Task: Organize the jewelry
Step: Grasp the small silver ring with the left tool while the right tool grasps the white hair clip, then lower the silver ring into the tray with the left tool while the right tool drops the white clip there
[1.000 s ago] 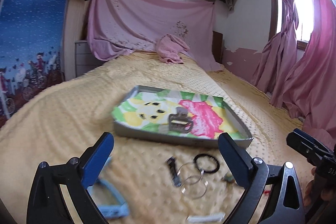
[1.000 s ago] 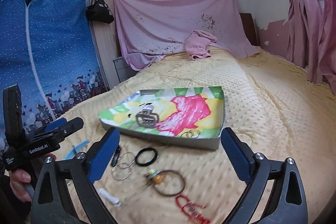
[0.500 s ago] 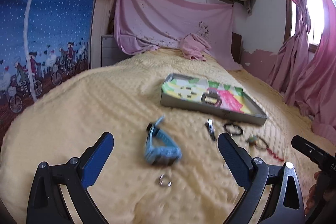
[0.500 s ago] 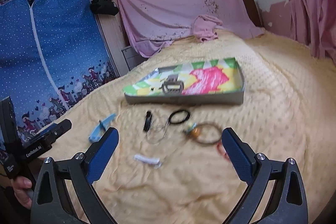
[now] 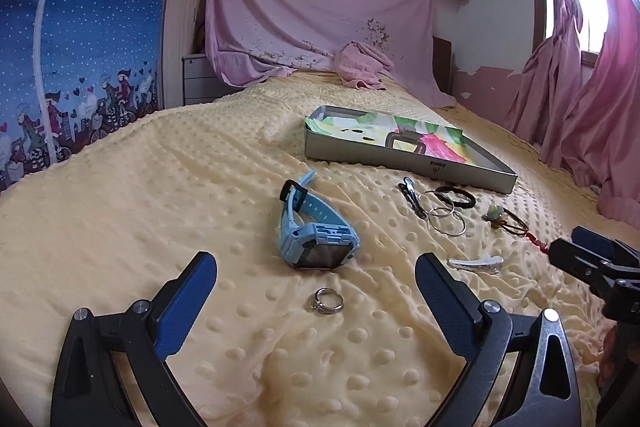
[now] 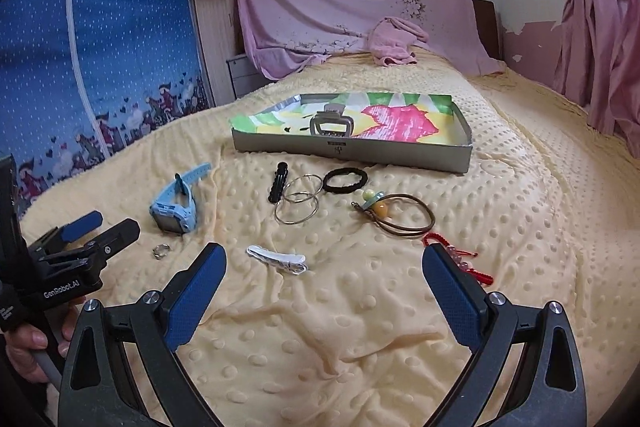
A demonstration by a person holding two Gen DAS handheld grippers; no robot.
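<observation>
Jewelry lay loose on the bed (image 5: 120, 227), tray (image 6: 352, 147) beyond holding one clip (image 6: 332, 125). Left gripper (image 5: 316, 291), fingers apart and empty, framed the ring (image 5: 327, 300), likely its next pick; right gripper (image 6: 324, 287) gaped empty too.

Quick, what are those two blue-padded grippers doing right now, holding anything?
Left gripper: open, holding nothing, above a small silver ring.
Right gripper: open, holding nothing.
</observation>
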